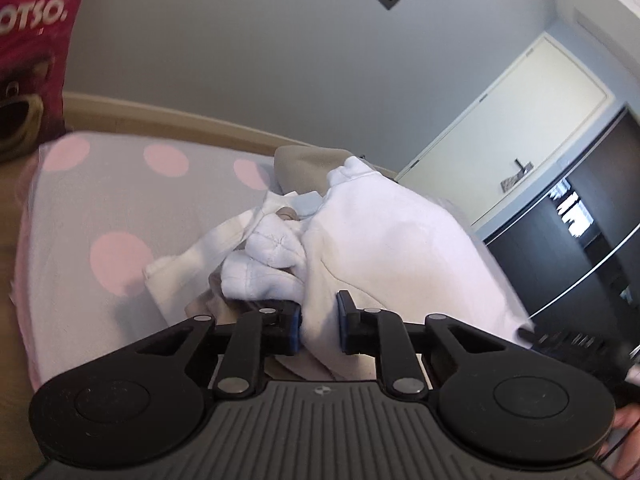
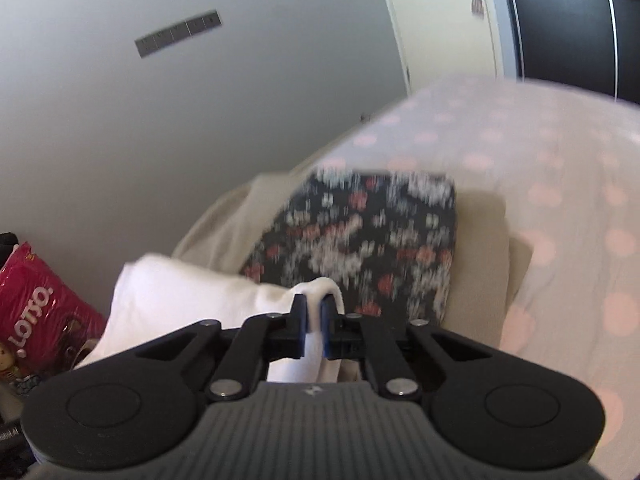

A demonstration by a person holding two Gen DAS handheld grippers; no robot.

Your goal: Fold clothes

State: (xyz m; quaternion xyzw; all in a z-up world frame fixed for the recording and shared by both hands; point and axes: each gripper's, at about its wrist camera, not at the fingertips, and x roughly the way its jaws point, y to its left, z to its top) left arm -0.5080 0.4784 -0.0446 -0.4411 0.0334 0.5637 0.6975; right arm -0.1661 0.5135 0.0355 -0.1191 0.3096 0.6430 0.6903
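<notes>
A: The left gripper [image 1: 319, 326] and right gripper [image 2: 314, 330]?
B: Each is clamped on an edge of the white garment [image 1: 400, 248].
A: Where does it lie?
B: On the polka-dot bedsheet [image 1: 100, 200], beside the folded floral cloth [image 2: 360, 240]; bare sheet lies to the left

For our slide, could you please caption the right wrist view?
Right gripper pinching white garment above floral cloth on dotted bed.
</notes>
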